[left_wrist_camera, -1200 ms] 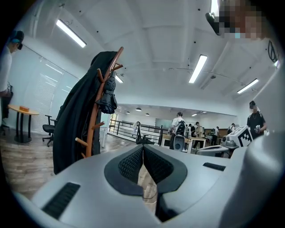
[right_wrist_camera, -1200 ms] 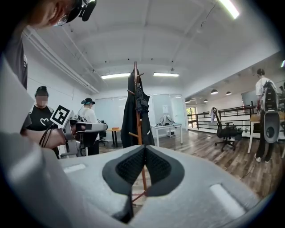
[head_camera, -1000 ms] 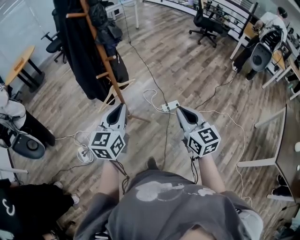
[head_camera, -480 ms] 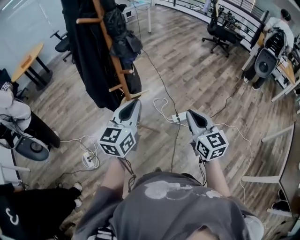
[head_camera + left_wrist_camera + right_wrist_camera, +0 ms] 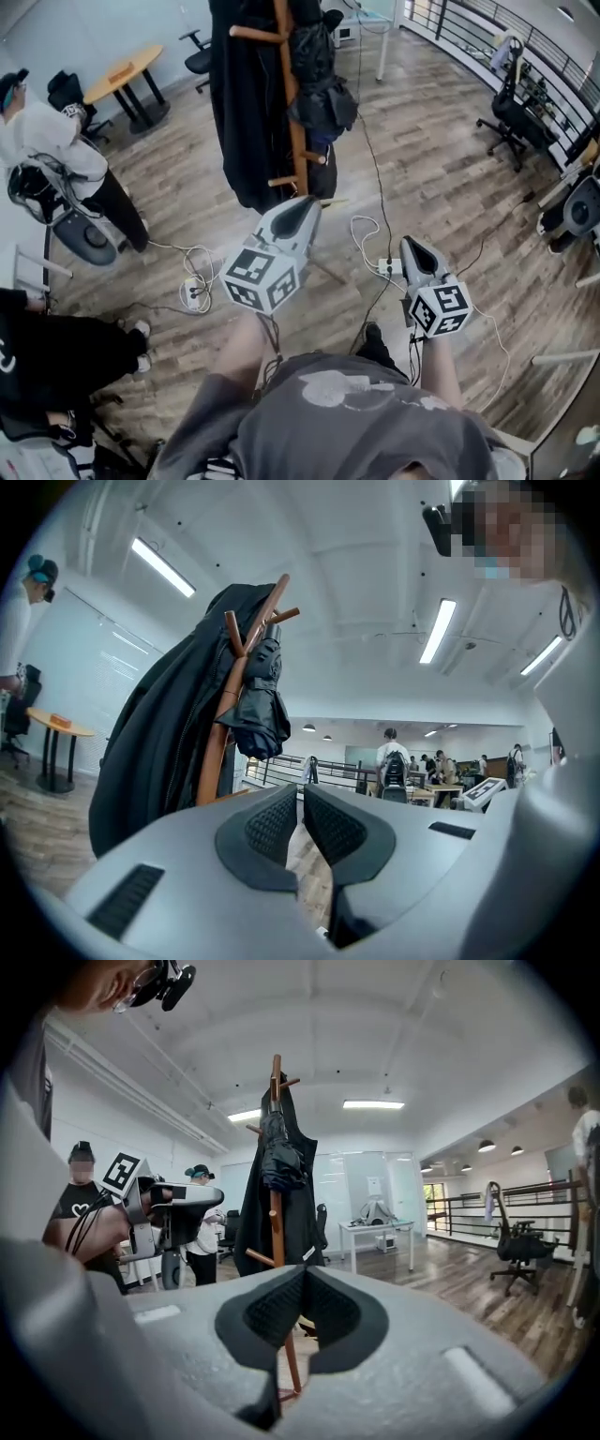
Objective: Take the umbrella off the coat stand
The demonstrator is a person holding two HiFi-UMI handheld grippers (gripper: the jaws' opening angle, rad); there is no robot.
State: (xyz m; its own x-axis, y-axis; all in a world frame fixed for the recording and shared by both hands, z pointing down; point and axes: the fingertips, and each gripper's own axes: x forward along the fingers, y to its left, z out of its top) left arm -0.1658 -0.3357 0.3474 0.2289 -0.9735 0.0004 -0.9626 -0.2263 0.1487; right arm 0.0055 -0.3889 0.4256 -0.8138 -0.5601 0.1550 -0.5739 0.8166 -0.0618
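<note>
A wooden coat stand (image 5: 288, 89) rises ahead of me with a black coat (image 5: 244, 112) on its left side. A dark folded umbrella (image 5: 323, 98) hangs from a peg on its right. In the left gripper view the umbrella (image 5: 261, 703) hangs beside the pole (image 5: 223, 738), above and beyond my jaws. My left gripper (image 5: 307, 204) is shut and empty, its tip close to the stand's lower pegs. My right gripper (image 5: 412, 247) is also shut and empty, lower and further right. In the right gripper view the umbrella (image 5: 279, 1152) hangs high on the stand (image 5: 276, 1227).
White cables and a power strip (image 5: 386, 268) lie on the wood floor by the stand's feet. A person (image 5: 52, 141) stands at the left near a round table (image 5: 122, 75). Office chairs (image 5: 506, 117) and a railing are at the right, and a white desk (image 5: 380, 1232) stands behind.
Both grippers have come closer to the coat stand, which now fills more of the head view. The left gripper has reached up near the lower pegs; both stay shut.
</note>
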